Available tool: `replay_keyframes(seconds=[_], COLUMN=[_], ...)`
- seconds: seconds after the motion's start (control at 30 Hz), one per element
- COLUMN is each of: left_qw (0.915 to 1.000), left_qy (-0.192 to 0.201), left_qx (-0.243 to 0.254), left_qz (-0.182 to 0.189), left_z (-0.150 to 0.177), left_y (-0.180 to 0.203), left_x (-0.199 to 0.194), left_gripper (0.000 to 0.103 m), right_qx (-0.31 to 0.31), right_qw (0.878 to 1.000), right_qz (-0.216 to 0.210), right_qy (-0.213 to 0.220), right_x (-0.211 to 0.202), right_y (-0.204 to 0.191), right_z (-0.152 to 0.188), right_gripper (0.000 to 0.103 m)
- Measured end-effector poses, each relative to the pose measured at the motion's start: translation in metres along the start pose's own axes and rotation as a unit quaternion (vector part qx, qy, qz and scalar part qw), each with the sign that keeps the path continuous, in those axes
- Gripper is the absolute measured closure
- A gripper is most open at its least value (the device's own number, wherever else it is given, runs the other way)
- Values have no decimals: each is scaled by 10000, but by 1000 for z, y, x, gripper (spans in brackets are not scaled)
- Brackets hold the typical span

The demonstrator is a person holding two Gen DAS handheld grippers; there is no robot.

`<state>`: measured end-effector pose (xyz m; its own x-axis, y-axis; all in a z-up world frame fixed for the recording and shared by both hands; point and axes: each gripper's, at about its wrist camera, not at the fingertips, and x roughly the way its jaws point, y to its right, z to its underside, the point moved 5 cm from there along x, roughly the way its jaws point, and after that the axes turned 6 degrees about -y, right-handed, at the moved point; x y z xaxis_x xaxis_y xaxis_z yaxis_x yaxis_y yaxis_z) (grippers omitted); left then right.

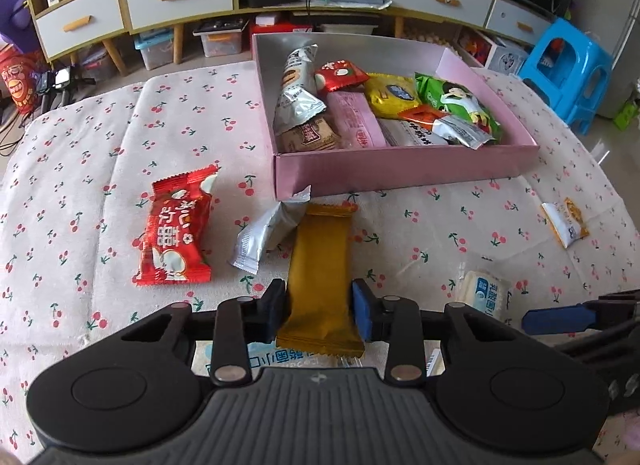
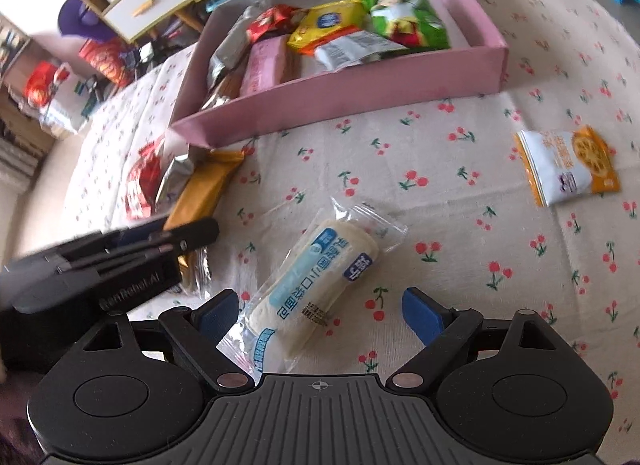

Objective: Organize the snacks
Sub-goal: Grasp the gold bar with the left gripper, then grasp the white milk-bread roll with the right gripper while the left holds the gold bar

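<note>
In the left wrist view, a red snack (image 1: 176, 225) lies at the left. A silver packet (image 1: 266, 235) leans by the pink box (image 1: 400, 173). In the middle, the left claw (image 1: 320, 311) pinches the yellow bar (image 1: 320, 265). It could slip, since only its low end is held. The right claw (image 2: 320, 315) is wide around the white roll (image 2: 316, 281), not squeezing. It might catch only the thin wrapper.

Left tongs (image 1: 320, 311) are angled down toward the counter, pads clamped on both sides of the yellow snack bar (image 1: 320, 277). Right tongs (image 2: 322, 315) are tilted down too, jaws spread wide, one blue pad on each side of the white wrapped roll (image 2: 316, 277), not squeezing it.
</note>
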<state>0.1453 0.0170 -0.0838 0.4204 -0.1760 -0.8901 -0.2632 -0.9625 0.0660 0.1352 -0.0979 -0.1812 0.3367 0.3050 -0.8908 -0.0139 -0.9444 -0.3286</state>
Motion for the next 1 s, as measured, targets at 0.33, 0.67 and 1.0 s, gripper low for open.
replay_keyframes(seconds=[0.33,0.67,1.0], left_qw=[9997,9996,9995], left_qy=[-39,-89,-149], left_qx=[-214,-54,126], left_qz=[52,249,239], left_z=[0,6,6], left_y=[-8,7,25], left_x=[-3,-7,0], left_gripper=[71,71,70], right_qx=[-1574,-2090,-1354], right_qw=[9865,9754,9906], right_qz=[450,596,-1], right_qy=[-3,-371,-200], right_x=[5,-10,-30], right_y=[-16,23,52], right_z=[17,16,7], right_gripper=[11,12,13])
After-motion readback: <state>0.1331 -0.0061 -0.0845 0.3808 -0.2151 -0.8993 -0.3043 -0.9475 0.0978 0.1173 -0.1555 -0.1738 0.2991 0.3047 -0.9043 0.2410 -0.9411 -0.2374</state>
